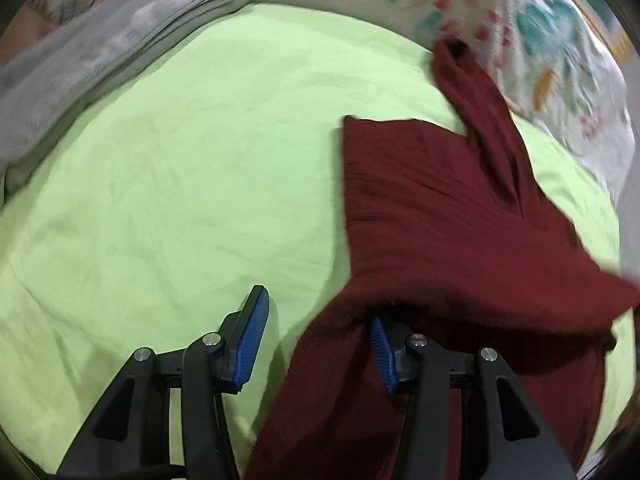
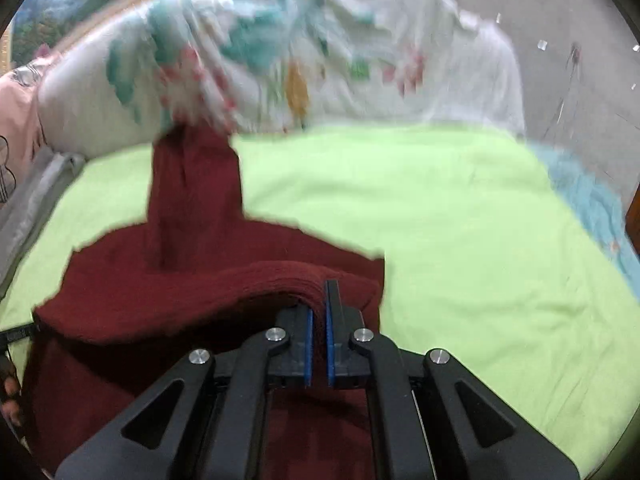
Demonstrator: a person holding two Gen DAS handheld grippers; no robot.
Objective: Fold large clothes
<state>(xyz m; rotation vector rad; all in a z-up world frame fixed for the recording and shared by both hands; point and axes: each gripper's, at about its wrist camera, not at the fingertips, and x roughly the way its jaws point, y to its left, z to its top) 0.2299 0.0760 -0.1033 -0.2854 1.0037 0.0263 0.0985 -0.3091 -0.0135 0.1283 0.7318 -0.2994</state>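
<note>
A dark red knit sweater [image 1: 432,200] lies on a light green bed sheet [image 1: 180,168], one sleeve stretched toward the far pillow. My left gripper [image 1: 316,320] is open, with the sweater's near edge draped over its right finger [image 1: 382,354]; its left finger [image 1: 250,336] is bare over the sheet. In the right wrist view the sweater [image 2: 168,280] sits left of centre on the sheet [image 2: 440,220]. My right gripper [image 2: 319,300] is shut on a raised fold of the sweater.
A folded grey garment [image 1: 104,52] lies at the far left of the bed. A white floral pillow [image 2: 304,60] lies across the head of the bed. A light blue cloth [image 2: 596,204] lies at the bed's right edge. Grey floor [image 2: 560,40] is beyond.
</note>
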